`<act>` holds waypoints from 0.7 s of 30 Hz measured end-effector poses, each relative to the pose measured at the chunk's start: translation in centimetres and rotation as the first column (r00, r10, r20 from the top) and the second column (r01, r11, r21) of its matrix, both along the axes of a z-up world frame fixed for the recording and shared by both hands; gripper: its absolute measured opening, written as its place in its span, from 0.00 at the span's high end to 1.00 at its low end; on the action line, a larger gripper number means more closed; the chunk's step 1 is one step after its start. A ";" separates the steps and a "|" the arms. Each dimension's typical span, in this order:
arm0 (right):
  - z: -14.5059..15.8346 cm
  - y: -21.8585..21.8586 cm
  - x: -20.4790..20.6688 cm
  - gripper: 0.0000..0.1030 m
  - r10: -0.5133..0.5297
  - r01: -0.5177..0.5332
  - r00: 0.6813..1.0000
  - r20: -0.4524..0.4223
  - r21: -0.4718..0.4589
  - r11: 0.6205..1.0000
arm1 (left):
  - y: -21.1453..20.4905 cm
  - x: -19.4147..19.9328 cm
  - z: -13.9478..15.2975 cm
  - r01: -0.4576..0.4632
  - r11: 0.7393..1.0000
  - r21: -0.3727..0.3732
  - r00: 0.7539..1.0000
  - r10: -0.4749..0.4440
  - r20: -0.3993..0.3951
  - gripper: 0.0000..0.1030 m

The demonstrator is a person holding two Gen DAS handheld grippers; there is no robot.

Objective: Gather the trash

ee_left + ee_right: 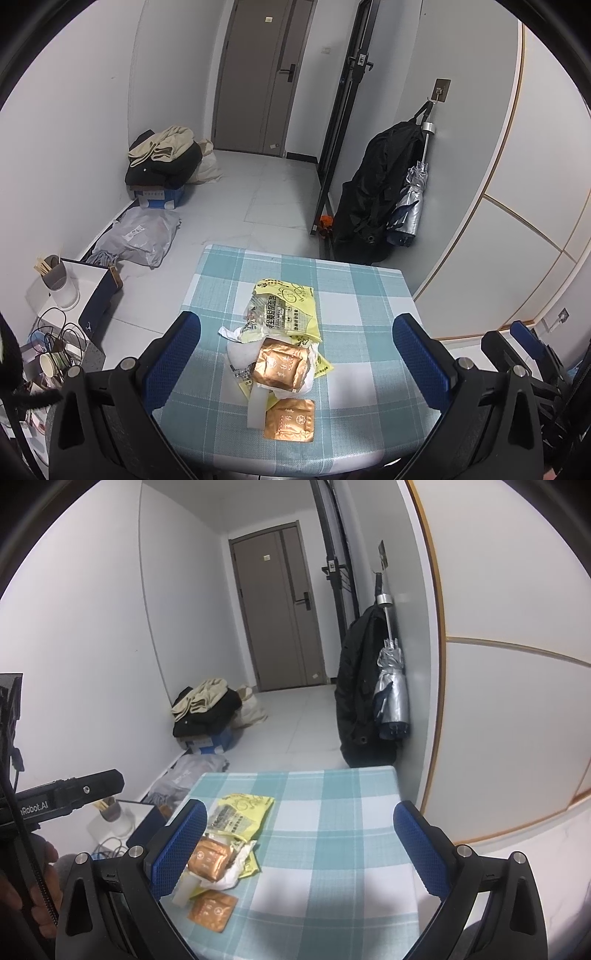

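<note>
Left wrist view looks down on a small table under a teal-and-white checked tablecloth [354,295], and every place below is given from the heap of wrappers lying mid-cloth. That heap is a crumpled yellow plastic packet with black Chinese print [284,308] at the far end, a copper-gold foil sachet [279,365] resting on crumpled white paper [240,356] in the middle, and a second, flat copper-gold foil sachet [290,419] at the near end beside a white paper strip [256,408]. The heap's long axis runs away from the camera, roughly in line with the fingers.

The left gripper [295,362] has its blue-padded fingers [173,354] spread wide with nothing between them; the heap lies straight ahead and below, centred in the gap. From the right wrist view, the right gripper [301,849] is equally wide and empty, but the heap sits off to its left, partly behind the left pad [177,845]. So the left one looks better placed for a grasp.

Writing: the packet's characters are too distorted to read confidently; the sachets carry a pale emblem and small characters, also unclear. "nRobot.AI" shows on the black bar [70,786] left of the heap in the right wrist view
</note>
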State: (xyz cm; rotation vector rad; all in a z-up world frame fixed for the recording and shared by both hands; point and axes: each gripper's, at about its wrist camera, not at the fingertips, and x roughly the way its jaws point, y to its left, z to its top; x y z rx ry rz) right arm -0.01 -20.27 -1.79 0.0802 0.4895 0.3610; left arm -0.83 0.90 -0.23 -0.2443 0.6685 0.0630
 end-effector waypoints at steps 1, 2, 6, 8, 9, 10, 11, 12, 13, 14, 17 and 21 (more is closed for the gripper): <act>0.0 0.0 0.0 0.01 0.000 0.000 1.000 -0.001 0.000 1.000 | 0.1 0.0 0.0 0.000 1.000 0.000 1.000 0.000 0.001 0.01; 0.0 -0.1 0.0 0.01 0.001 -0.001 1.000 -0.002 0.001 1.000 | 0.1 -0.1 0.0 0.001 1.000 0.000 1.000 -0.001 0.003 0.01; 0.0 -0.1 0.0 0.01 0.000 0.000 1.000 0.000 0.002 1.000 | 0.1 -0.1 0.0 0.002 1.000 -0.002 1.000 -0.002 0.003 0.01; 0.0 0.0 -0.1 0.01 0.001 -0.001 1.000 0.001 0.001 1.000 | 0.2 -0.1 0.0 0.001 1.000 0.000 1.000 -0.001 0.003 0.01; 0.0 0.1 -0.1 0.01 0.001 -0.001 1.000 0.001 -0.001 1.000 | 0.1 -0.1 0.0 0.003 1.000 -0.002 1.000 -0.003 0.002 0.01; 0.0 0.1 -0.1 0.01 0.001 -0.001 1.000 0.002 -0.003 1.000 | 0.1 -0.1 0.1 0.004 1.000 -0.002 1.000 -0.004 0.002 0.01; 0.0 0.2 -0.1 0.01 0.001 -0.001 1.000 0.002 -0.004 1.000 | 0.1 -0.1 0.0 0.005 1.000 -0.002 1.000 -0.005 0.001 0.01; 0.0 0.2 -0.1 0.01 0.002 -0.002 1.000 0.002 -0.005 1.000 | 0.1 -0.1 0.0 0.006 1.000 -0.002 1.000 -0.006 0.001 0.01; 0.0 0.2 0.0 0.01 0.003 -0.003 1.000 0.002 -0.005 1.000 | 0.1 -0.1 0.0 0.008 1.000 -0.003 1.000 -0.008 0.001 0.01; 0.0 0.2 0.0 0.01 0.003 -0.003 1.000 0.001 -0.006 1.000 | 0.0 0.1 0.0 0.009 1.000 -0.002 1.000 -0.009 0.000 0.01; -0.1 0.3 0.1 0.01 0.003 -0.003 1.000 -0.002 -0.007 1.000 | 0.0 0.1 0.0 0.009 1.000 -0.003 1.000 -0.009 0.000 0.01; -0.1 0.2 0.2 0.01 0.002 -0.002 1.000 -0.001 -0.006 1.000 | 0.0 0.1 -0.1 0.014 1.000 -0.010 1.000 -0.014 -0.004 0.01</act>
